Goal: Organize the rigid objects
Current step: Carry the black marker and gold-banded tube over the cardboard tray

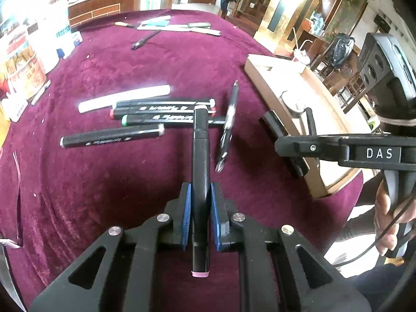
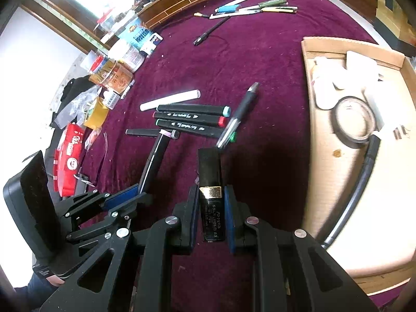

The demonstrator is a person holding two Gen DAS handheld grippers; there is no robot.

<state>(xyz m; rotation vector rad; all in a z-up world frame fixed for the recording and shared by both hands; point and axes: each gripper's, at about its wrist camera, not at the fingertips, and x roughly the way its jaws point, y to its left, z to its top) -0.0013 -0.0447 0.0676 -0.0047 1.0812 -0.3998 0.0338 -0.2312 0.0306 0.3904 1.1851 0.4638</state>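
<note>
My left gripper (image 1: 200,202) is shut on a black marker with a pink end cap (image 1: 200,156), held above the maroon cloth. The right wrist view shows this gripper (image 2: 140,193) at lower left with the marker (image 2: 156,158) pointing toward the row. My right gripper (image 2: 210,200) is shut on a black rectangular tube with a gold band (image 2: 210,176). Three black markers (image 2: 192,117) lie side by side, with a white stick (image 2: 170,100) behind them and a fourth black marker (image 2: 145,132) in front. A clear-tipped pen (image 2: 239,114) lies across their right ends.
A cardboard box (image 2: 325,182) at the right holds a tape roll (image 2: 353,122) and white items. Far across the table lie more pens and tools (image 2: 249,9). Jars, packets and boxes (image 2: 114,75) crowd the left edge. The right gripper's body (image 1: 325,148) sits close beside my left one.
</note>
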